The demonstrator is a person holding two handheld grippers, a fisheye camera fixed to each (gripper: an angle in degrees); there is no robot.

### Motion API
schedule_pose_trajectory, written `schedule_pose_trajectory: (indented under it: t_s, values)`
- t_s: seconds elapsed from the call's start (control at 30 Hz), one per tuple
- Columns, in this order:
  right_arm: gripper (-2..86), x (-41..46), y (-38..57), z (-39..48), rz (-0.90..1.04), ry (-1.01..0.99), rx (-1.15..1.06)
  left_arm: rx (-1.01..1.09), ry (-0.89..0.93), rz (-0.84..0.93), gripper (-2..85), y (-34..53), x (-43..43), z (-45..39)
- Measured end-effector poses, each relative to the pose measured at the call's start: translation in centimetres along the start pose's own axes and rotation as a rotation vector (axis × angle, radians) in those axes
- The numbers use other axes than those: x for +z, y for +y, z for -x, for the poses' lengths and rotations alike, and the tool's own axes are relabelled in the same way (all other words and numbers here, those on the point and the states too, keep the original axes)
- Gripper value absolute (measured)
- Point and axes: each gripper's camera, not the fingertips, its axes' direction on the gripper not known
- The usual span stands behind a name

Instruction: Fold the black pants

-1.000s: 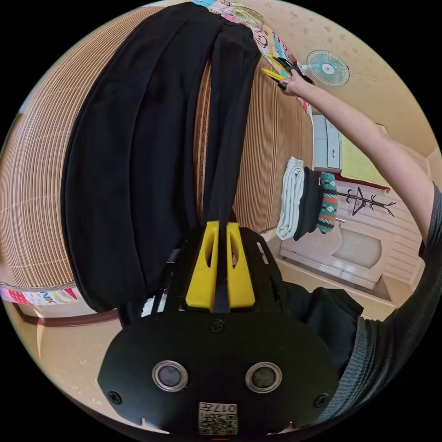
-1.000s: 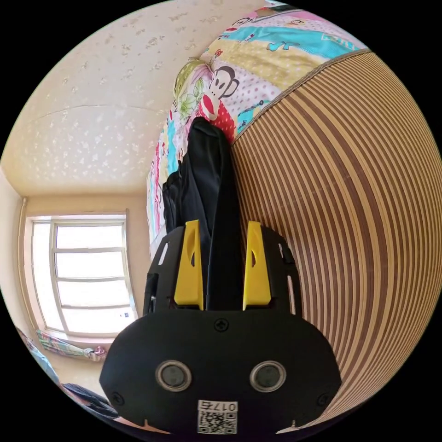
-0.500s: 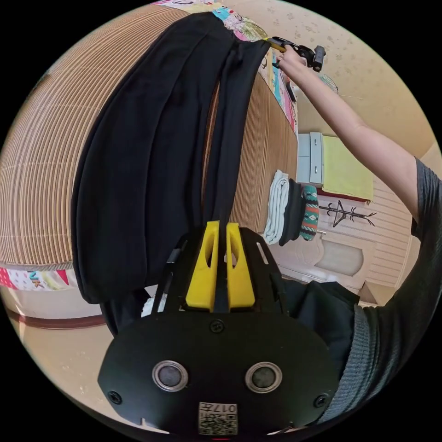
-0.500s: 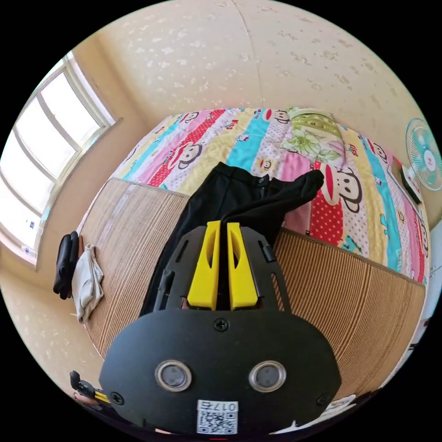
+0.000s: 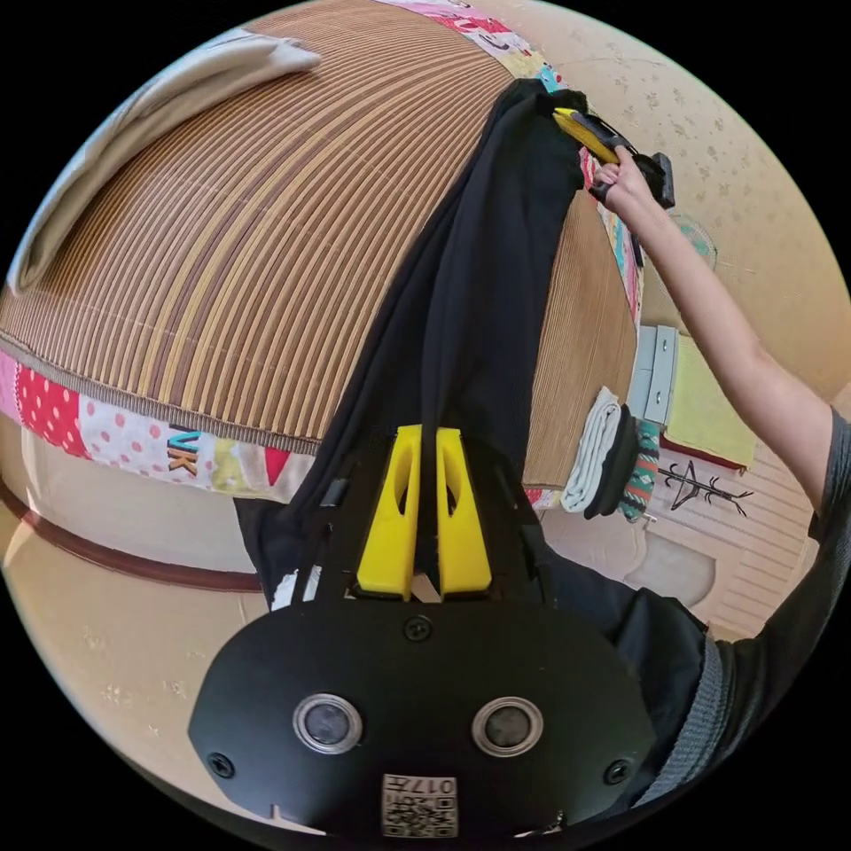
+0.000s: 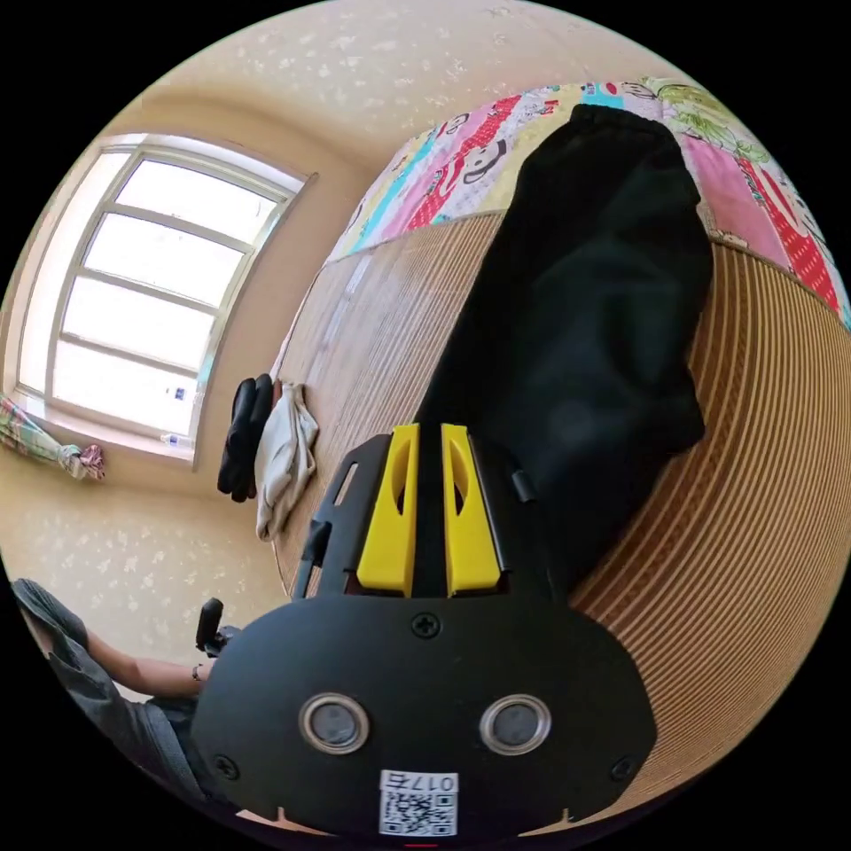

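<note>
Black pants on bamboo mat, both hand-held grippers – left, right – pinching cloth, far end hidden.

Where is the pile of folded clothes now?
In the left gripper view, the folded clothes lie at the striped mat's edge, right of the black pants.

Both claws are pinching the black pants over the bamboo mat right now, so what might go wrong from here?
1. The left claw pinches only a thin edge of the black pants; a tug might slip it free.
2. One end of the pants hangs past the bamboo mat edge, so the fold may land crooked.
3. The right claw holds bunched cloth, which could trap wrinkles.
</note>
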Motion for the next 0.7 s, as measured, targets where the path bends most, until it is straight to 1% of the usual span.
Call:
schedule_pose_trajectory:
  t_s: [0.07,0.1,0.17,0.27,0.33,0.4,0.47,0.53,0.6,0.7]
  values:
    - [6.9,0.3,7.3,-0.7,0.079,0.002,0.063,0.021,-0.039,0.041,1.1,-0.3,0.2,-0.6]
    - [7.2,0.3,9.1,-0.9,0.085,-0.012,0.084,0.039,-0.053,0.069,1.1,-0.4,0.2,-1.0]
    - [8.3,0.3,16.0,-1.2,0.094,-0.075,0.190,0.062,-0.053,0.100,1.1,-0.7,-0.3,-1.8]
    - [9.4,2.5,22.7,-0.7,0.161,-0.123,0.323,0.125,-0.006,0.131,1.0,-0.6,-1.3,-2.9]
    - [8.7,3.7,25.7,0.2,0.177,-0.112,0.405,0.136,-0.015,0.150,1.0,-0.5,-1.7,-3.0]
    - [5.9,4.2,27.5,0.9,0.187,-0.107,0.474,0.130,-0.048,0.189,0.9,-0.5,-1.8,-2.7]
    - [3.2,5.9,28.8,1.7,0.278,-0.115,0.493,0.149,-0.064,0.214,0.9,-0.7,-2.0,-2.9]
    - [2.6,6.7,29.4,2.1,0.320,-0.117,0.500,0.185,-0.069,0.235,0.9,-0.9,-2.4,-3.4]
    - [2.6,6.2,29.4,2.3,0.299,-0.114,0.496,0.226,-0.048,0.268,0.9,-1.3,-3.3,-4.4]
    - [5.2,4.4,28.8,2.3,0.201,-0.009,0.479,0.255,0.038,0.297,0.9,-1.7,-4.6,-5.3]
